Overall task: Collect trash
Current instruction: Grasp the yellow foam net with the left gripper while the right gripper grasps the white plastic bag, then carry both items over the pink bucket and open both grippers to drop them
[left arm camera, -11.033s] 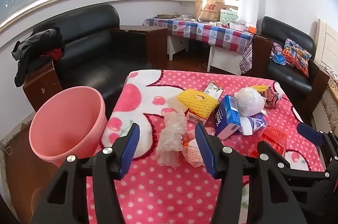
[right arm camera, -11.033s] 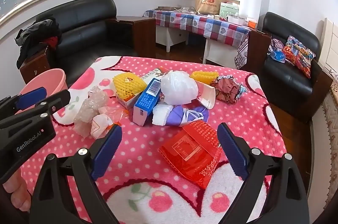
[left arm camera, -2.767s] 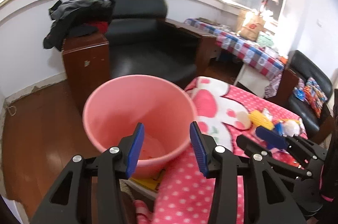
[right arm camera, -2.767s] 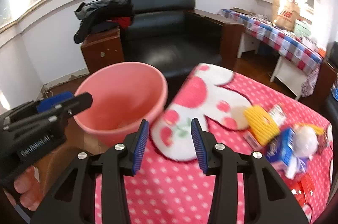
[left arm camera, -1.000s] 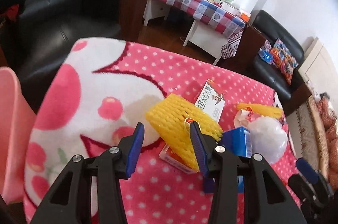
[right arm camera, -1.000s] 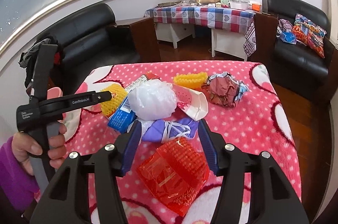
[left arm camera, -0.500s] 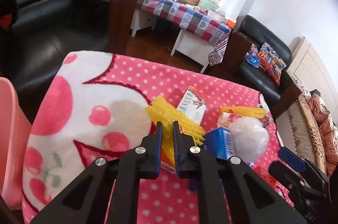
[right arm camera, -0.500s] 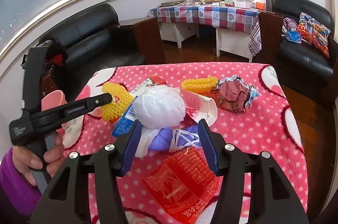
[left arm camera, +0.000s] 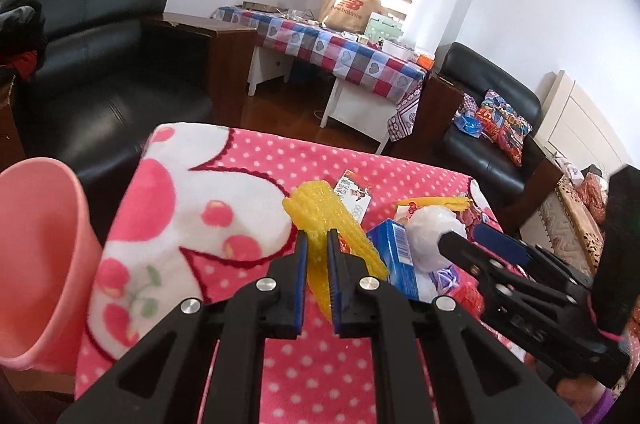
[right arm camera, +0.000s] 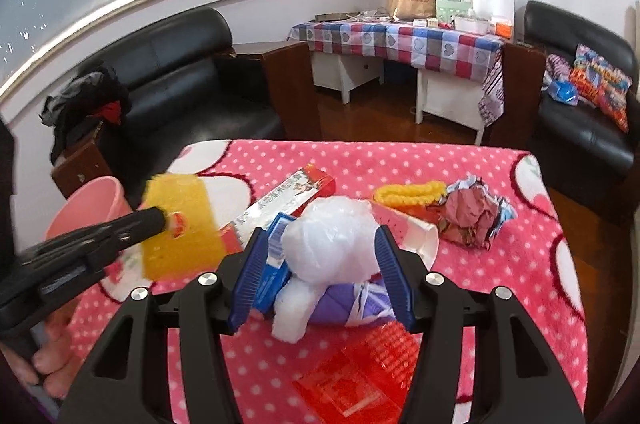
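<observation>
The left gripper (left arm camera: pixel 317 246) is seen clenched on a yellow foam net (left arm camera: pixel 320 214), which is pinched between its blue pads and lifted off the pink dotted blanket (left arm camera: pixel 248 160). In the right wrist view the same net (right arm camera: pixel 182 224) is observed hanging at 9 o'clock, raised above the blanket (right arm camera: pixel 520 264) and near the pink bucket (right arm camera: pixel 94 202). In the left wrist view the bucket (left arm camera: pixel 36 248) is placed at 9 o'clock, beside the blanket's edge.

The right gripper (right arm camera: pixel 320 272) is noted with its jaws spread, set on either side of a white plastic bag ball (right arm camera: pixel 330 244); contact with the pads cannot be confirmed. The ball is found resting on a purple and white bundle (right arm camera: pixel 344 308), with a blue box (right arm camera: pixel 276 264) touching it at 9 o'clock. A red wrapper (right arm camera: pixel 356 380) is recorded at 6 o'clock, a crumpled paper wad (right arm camera: pixel 472 212) at 2 o'clock, and a second yellow net (right arm camera: pixel 412 194) just beside that wad.
</observation>
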Tool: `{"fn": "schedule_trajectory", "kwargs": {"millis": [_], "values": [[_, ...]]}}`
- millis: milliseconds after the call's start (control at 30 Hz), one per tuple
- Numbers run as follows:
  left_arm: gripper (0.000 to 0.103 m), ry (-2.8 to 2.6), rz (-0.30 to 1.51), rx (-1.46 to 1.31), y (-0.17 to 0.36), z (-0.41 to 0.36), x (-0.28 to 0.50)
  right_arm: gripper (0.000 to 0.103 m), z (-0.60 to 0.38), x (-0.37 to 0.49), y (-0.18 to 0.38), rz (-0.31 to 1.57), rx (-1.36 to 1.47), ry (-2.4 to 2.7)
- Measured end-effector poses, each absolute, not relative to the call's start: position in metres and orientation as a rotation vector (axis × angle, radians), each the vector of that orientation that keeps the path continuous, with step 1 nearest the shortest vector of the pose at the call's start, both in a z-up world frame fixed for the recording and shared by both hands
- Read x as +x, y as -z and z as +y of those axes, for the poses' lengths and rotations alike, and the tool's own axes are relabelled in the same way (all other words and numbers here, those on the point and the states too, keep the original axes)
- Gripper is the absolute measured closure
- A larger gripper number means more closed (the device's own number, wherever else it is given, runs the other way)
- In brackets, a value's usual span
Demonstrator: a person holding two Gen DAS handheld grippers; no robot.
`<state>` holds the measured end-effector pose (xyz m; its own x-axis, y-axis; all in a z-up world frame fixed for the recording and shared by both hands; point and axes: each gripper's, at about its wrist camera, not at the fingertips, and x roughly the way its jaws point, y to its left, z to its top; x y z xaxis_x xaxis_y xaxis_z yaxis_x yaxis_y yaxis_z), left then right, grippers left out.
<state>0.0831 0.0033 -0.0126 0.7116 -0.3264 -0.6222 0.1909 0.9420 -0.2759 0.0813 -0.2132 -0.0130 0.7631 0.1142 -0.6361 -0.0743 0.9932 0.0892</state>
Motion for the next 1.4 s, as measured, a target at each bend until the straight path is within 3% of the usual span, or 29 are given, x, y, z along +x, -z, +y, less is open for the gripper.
{"fn": "schedule_trajectory", "kwargs": {"millis": [167, 200, 300, 500, 900, 1400], "values": [[0.094, 0.282, 0.706, -0.186, 0.006, 0.010, 0.068, 0.049, -0.214, 0.089, 0.023, 0.734, 0.042, -0.059], [0.094, 0.280, 0.703, -0.184, 0.005, 0.012, 0.066, 0.058, -0.215, 0.088, 0.025, 0.743, 0.053, -0.056], [0.094, 0.277, 0.695, -0.184, 0.002, 0.014, 0.059, 0.067, -0.217, 0.085, 0.025, 0.752, 0.073, -0.058], [0.094, 0.274, 0.679, -0.189, -0.003, 0.021, 0.047, 0.074, -0.216, 0.070, 0.014, 0.729, 0.076, -0.055], [0.094, 0.207, 0.637, -0.173, -0.019, 0.038, 0.019, 0.075, -0.191, 0.037, -0.025, 0.642, 0.080, -0.120], [0.094, -0.014, 0.608, -0.184, -0.028, 0.114, -0.014, 0.075, -0.081, 0.034, -0.034, 0.638, -0.013, -0.357]]}}
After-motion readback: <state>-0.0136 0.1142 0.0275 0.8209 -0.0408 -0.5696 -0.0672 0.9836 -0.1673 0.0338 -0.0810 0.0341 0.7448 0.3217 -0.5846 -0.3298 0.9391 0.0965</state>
